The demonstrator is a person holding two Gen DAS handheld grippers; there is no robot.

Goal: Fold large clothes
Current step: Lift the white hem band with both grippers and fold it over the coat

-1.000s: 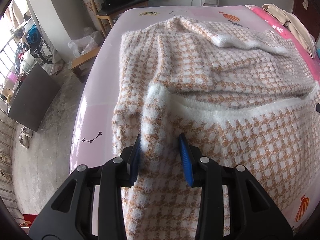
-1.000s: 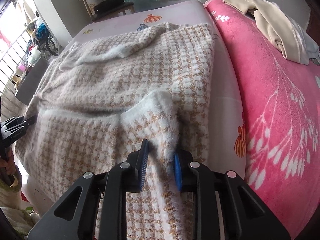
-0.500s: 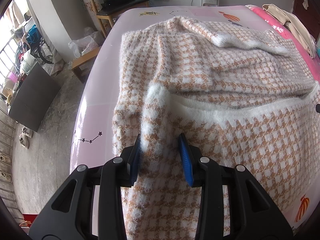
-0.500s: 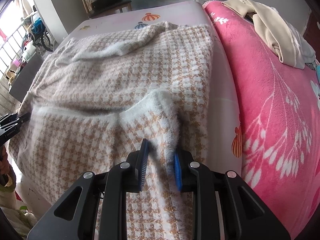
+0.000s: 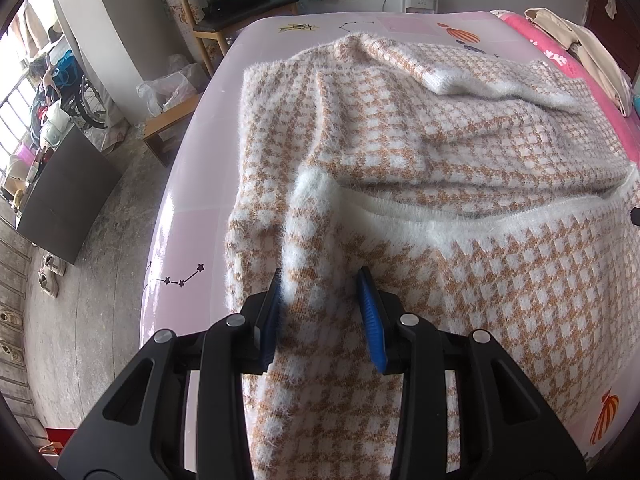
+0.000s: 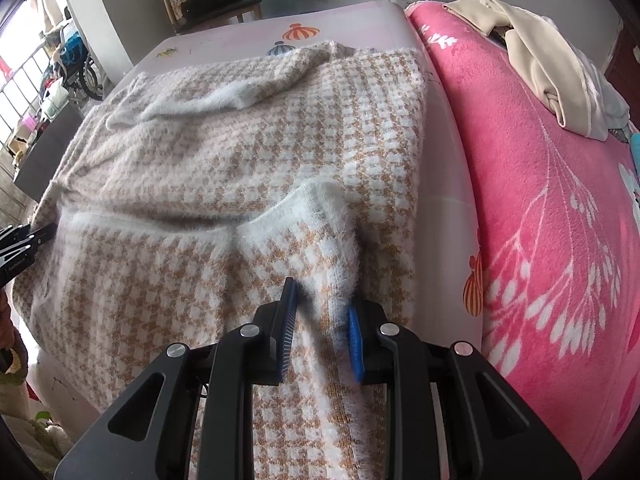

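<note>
Across the pink bed [image 5: 188, 184], spread wide: fuzzy tan-and-white checked sweater [image 5: 400, 140], lower part doubled up over the rest. Bottom centre of left view: left hand-held gripper [image 5: 320, 312] clamped on a folded corner. Bottom centre of right view: right hand-held gripper [image 6: 320, 320] pinching the opposite corner. Upper right: beige garment [image 6: 540, 68] on bright pink blanket [image 6: 560, 240].

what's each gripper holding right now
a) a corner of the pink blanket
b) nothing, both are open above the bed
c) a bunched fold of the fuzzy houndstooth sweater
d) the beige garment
c: the left gripper and the right gripper each have a ridge of the fuzzy houndstooth sweater pinched between their fingers, at opposite sides of its folded-over hem.
</note>
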